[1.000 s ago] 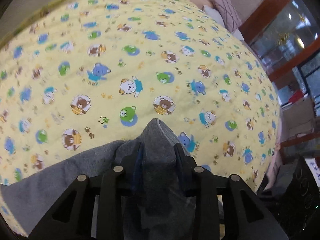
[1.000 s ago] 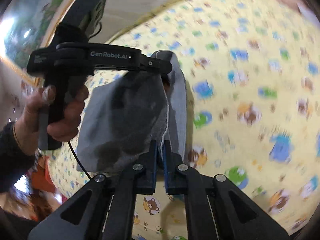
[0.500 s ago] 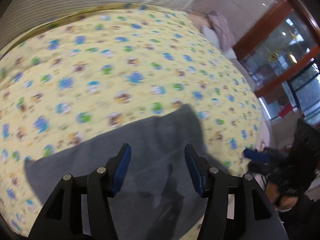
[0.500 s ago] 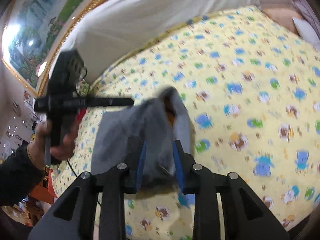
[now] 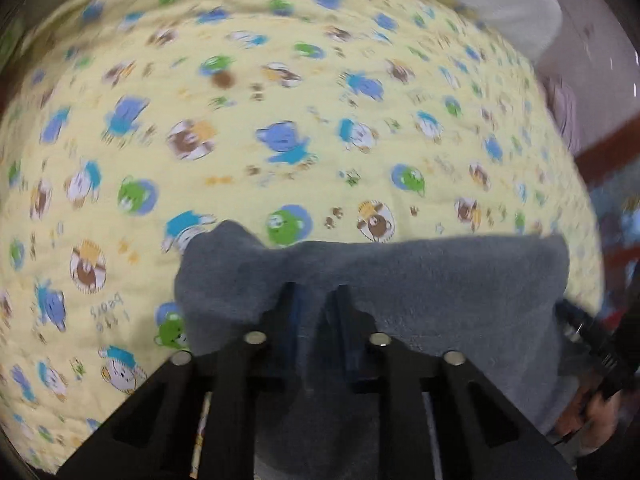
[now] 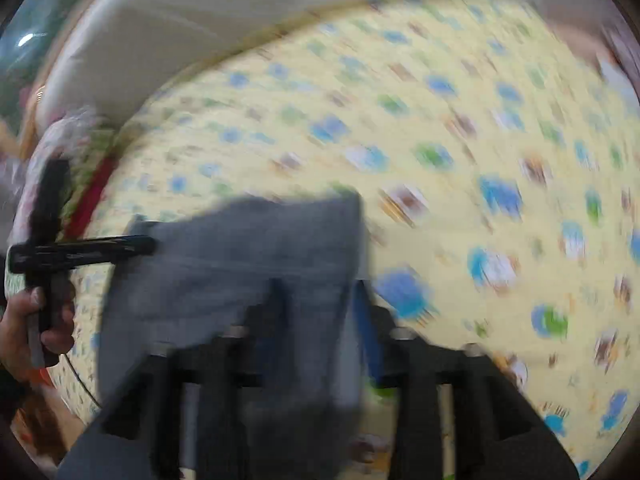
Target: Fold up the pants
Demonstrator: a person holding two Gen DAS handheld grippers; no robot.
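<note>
Grey pants [image 5: 440, 280] lie folded on a yellow bear-print bedspread [image 5: 280, 120], blurred by motion. My left gripper [image 5: 316, 292] points down at their near edge; its jaws are closing, narrow, with a ridge of grey fabric pinched between the pads. In the right wrist view, the pants [image 6: 240, 248] form a flat grey panel. My right gripper [image 6: 320, 292] has its jaws opening; the panel's right edge lies between them, draped over the left finger, and the blue right pad stands bare. The left gripper [image 6: 80, 248], held by a hand [image 6: 24, 328], reaches the panel's left side.
The yellow bedspread [image 6: 480, 160] spreads wide beyond the pants. A white padded headboard [image 6: 200, 20] rises behind the bed. A pinkish pillow [image 5: 564, 112] lies at the bed's far right, near dark wooden framing [image 5: 608, 136].
The left gripper let go of the raised fold, opened, swung sideways and narrowed on the pants' edge. The right gripper's jaws went from shut on the fabric to wide apart. The pants dropped flatter.
</note>
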